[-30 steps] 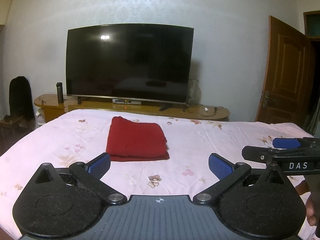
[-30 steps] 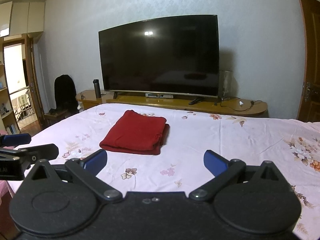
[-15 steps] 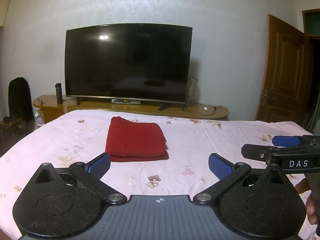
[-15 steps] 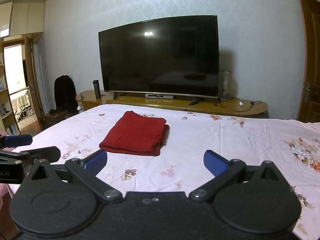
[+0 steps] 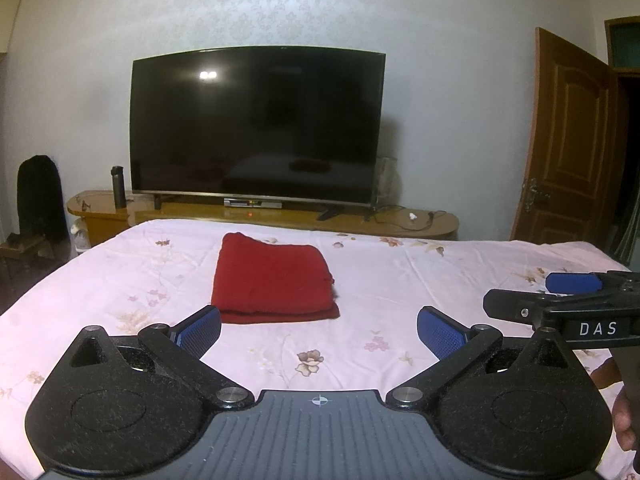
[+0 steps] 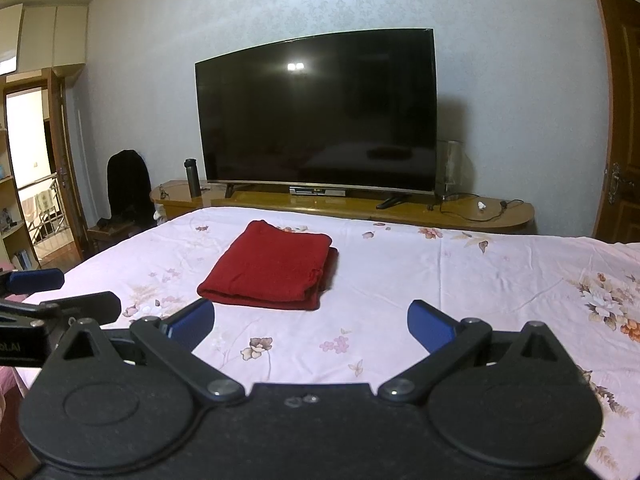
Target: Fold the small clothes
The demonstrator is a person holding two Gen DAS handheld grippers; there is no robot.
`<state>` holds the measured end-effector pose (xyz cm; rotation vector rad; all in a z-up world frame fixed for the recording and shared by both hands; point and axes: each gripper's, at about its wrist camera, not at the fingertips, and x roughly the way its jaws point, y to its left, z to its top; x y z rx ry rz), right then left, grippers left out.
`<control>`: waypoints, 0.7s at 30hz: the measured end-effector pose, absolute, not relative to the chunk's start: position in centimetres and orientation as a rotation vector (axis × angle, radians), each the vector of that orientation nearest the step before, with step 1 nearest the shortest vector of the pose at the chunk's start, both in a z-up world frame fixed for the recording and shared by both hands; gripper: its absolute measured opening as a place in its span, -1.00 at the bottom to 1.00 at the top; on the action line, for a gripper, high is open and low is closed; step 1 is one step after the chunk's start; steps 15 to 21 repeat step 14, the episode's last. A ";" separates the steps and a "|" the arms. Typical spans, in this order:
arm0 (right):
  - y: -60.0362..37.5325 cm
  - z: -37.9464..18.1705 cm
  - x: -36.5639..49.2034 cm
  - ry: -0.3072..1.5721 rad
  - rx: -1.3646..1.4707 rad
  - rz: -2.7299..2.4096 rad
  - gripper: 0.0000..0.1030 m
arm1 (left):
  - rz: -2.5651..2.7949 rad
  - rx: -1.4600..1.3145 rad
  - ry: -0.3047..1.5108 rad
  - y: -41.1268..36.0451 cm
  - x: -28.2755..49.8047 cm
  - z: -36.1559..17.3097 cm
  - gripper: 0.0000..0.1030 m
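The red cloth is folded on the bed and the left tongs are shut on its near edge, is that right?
Not quite. The red cloth is folded on the bed, but the left tongs are open and apart from it, short of its near edge. The left wrist view shows both blue pads spread wide with only bedsheet between them.

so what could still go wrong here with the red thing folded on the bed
1. The red garment shows loose stacked layers at its right edge; a nudge there could undo the fold.
2. The left gripper and right gripper, both open, sit close side by side and might bump.
3. The floral bedsheet is soft, so low fingers could snag it.
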<state>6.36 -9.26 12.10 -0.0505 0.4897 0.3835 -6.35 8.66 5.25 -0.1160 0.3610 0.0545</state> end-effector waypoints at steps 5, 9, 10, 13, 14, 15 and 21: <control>-9.1 12.1 6.3 0.491 -0.050 0.384 0.99 | 0.057 -0.118 0.358 8.8 -6.3 5.2 1.00; -9.1 12.1 6.3 0.490 -0.049 0.382 0.99 | 0.072 -0.114 0.336 9.1 -6.4 5.1 1.00; -9.1 12.1 6.3 0.489 -0.050 0.383 0.99 | 0.071 -0.110 0.335 9.2 -6.4 5.1 1.00; -9.0 12.0 6.2 0.486 -0.050 0.381 0.99 | 0.074 -0.114 0.340 9.3 -6.4 4.9 1.00; -9.0 12.0 6.2 0.486 -0.050 0.381 0.99 | 0.072 -0.115 0.344 9.3 -6.4 4.9 1.00; -9.0 12.0 6.2 0.486 -0.050 0.381 0.99 | 0.072 -0.115 0.344 9.3 -6.4 4.9 1.00; -9.0 12.0 6.2 0.486 -0.050 0.381 0.99 | 0.072 -0.115 0.344 9.3 -6.4 4.9 1.00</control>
